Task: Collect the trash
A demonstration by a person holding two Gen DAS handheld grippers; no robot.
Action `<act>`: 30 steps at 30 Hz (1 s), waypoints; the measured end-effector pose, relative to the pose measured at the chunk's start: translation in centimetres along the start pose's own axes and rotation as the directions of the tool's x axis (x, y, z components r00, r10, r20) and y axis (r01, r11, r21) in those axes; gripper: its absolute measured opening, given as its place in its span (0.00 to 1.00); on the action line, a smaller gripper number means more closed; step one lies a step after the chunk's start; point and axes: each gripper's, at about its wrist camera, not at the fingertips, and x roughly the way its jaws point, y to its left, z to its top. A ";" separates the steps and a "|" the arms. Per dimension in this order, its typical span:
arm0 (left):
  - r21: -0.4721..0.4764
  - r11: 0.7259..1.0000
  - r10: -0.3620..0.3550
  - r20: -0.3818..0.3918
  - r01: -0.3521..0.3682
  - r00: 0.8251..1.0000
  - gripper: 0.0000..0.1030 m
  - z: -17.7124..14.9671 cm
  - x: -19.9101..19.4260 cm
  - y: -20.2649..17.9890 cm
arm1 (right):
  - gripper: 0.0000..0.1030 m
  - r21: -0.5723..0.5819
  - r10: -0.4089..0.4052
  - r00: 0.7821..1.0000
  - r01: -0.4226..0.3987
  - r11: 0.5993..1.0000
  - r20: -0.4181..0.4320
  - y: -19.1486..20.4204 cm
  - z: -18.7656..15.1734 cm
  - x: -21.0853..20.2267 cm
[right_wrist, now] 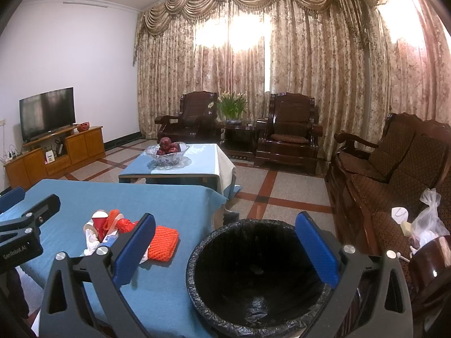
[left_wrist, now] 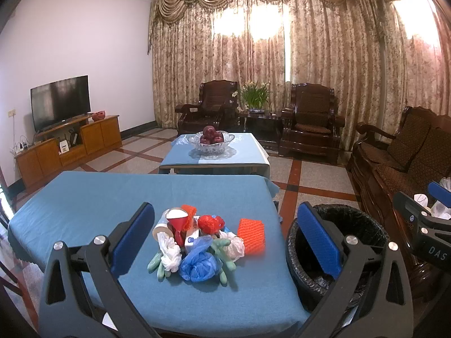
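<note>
Hovering above the near table (left_wrist: 84, 197), which is draped in a blue cloth, the left gripper (left_wrist: 225, 242) has its blue-padded fingers (left_wrist: 132, 236) spread wide and grips nothing. Between those fingers in the left wrist view lies a heap of trash (left_wrist: 197, 242) on the cloth: a crumpled blue plastic bag (left_wrist: 198, 264), a white plastic bag (left_wrist: 170, 255), pale green gloves (left_wrist: 225, 253), a red paper cup (left_wrist: 176, 222), a red crumpled wrapper (left_wrist: 207, 222) and a small white-and-blue carton (left_wrist: 191, 239). An orange foam net sleeve (left_wrist: 251, 236) lies just beside the heap on its right, flat on the cloth.

The right gripper (right_wrist: 225, 250) hangs over the bin (right_wrist: 253, 281), also with its fingers (right_wrist: 317, 250) wide apart and nothing between them. The bin is lined with a black bag and stands on the floor at the right edge of the table; its inside looks dark and what lies at the bottom cannot be made out.

Farther off stands a second low table (left_wrist: 214, 160) with a glass bowl of red apples (left_wrist: 211, 140). A wooden sofa (right_wrist: 394, 174) runs along the right, and clear plastic bags (right_wrist: 428, 219) rest on its seat
</note>
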 end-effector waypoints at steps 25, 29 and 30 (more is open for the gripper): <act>0.001 1.000 -0.001 -0.001 0.001 1.000 0.95 -0.1 -0.1 -0.5 | 0.94 0.003 0.002 1.000 -0.002 1.000 -0.007 0.0 -0.1 0.2; -0.001 1.000 0.000 -0.003 0.000 1.000 0.95 -0.3 0.2 0.1 | 0.94 0.002 0.003 1.000 -0.003 1.000 -0.008 0.2 -0.4 0.5; -0.002 1.000 0.000 -0.004 0.000 1.000 0.95 -0.4 0.3 0.3 | 0.94 0.002 0.003 1.000 -0.003 1.000 -0.008 0.2 -0.4 0.5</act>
